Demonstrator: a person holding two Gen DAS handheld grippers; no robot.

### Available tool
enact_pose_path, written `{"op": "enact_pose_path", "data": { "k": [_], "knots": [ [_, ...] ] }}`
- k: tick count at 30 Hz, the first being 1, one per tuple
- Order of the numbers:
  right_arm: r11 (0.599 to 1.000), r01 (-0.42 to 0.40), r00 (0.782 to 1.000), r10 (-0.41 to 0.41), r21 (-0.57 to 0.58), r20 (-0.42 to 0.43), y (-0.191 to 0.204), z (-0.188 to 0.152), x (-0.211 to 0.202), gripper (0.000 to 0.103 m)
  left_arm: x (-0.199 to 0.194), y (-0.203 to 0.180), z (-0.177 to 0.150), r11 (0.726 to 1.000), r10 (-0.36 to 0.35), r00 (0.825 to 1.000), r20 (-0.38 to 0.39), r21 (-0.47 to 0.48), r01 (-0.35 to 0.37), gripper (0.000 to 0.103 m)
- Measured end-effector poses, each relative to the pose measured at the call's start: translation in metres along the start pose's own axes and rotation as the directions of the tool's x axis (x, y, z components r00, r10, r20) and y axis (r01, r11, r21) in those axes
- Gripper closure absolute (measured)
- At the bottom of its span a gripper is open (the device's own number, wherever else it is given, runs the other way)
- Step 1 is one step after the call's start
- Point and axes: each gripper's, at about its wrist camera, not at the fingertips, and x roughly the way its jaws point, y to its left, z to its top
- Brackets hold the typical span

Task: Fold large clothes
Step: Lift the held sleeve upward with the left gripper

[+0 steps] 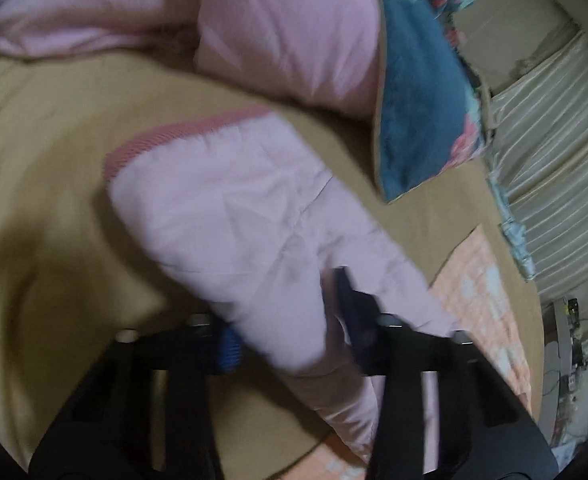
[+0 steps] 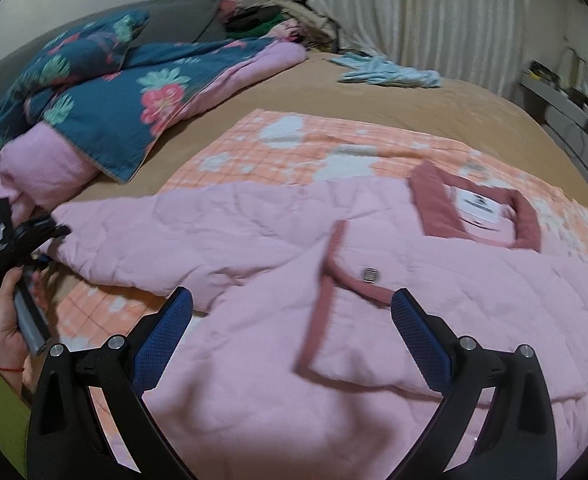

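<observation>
A large pink quilted jacket point(image 2: 334, 300) with darker pink ribbed trim lies spread on an orange checked blanket point(image 2: 334, 140) on the bed. Its collar point(image 2: 478, 208) with a white label is at the right. My right gripper point(image 2: 291, 320) is open just above the jacket body, fingers either side of the front trim. My left gripper point(image 1: 285, 320) is shut on the jacket's sleeve point(image 1: 233, 208), whose ribbed cuff point(image 1: 165, 136) points away over the tan sheet. The left gripper also shows at the left of the right wrist view point(image 2: 25, 232), at the sleeve end.
A blue floral duvet point(image 2: 93, 92) with pink lining is heaped at the bed's head, with pink pillows point(image 1: 285, 32). A light blue garment point(image 2: 390, 70) lies at the far edge. White curtains point(image 2: 434, 12) and a cluttered shelf point(image 2: 566, 104) stand beyond the tan sheet point(image 1: 33, 140).
</observation>
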Motion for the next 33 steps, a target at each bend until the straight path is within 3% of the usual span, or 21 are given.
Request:
{"op": "enact_pose_path", "data": {
  "k": [4, 8, 14, 20, 33],
  "knots": [
    [0.998, 0.018, 0.999, -0.02, 0.058, 0.026, -0.025, -0.005, -0.018, 0.004, -0.034, -0.027, 0.002, 0.996, -0.061, 0.995, 0.079, 0.076, 0.055, 0.09],
    [0.995, 0.053, 0.997, -0.058, 0.088, 0.052, -0.048, -0.011, -0.042, 0.004, -0.064, -0.055, -0.006, 0.979, -0.159, 0.982, 0.097, 0.144, 0.144, 0.091],
    [0.989, 0.093, 0.992, -0.102, 0.117, 0.072, -0.083, -0.022, -0.088, 0.004, -0.119, -0.107, -0.035, 0.927, -0.278, 0.958, 0.069, 0.282, 0.248, 0.091],
    [0.982, 0.124, 0.984, -0.14, 0.14, 0.112, -0.113, -0.043, -0.13, 0.004, -0.163, -0.153, -0.062, 0.871, -0.351, 0.936, 0.042, 0.38, 0.31, 0.091],
    [0.967, 0.138, 0.97, -0.176, 0.216, 0.168, -0.155, -0.086, -0.192, 0.004, -0.229, -0.229, -0.1, 0.773, -0.45, 0.893, 0.021, 0.51, 0.378, 0.092]
  ]
}}
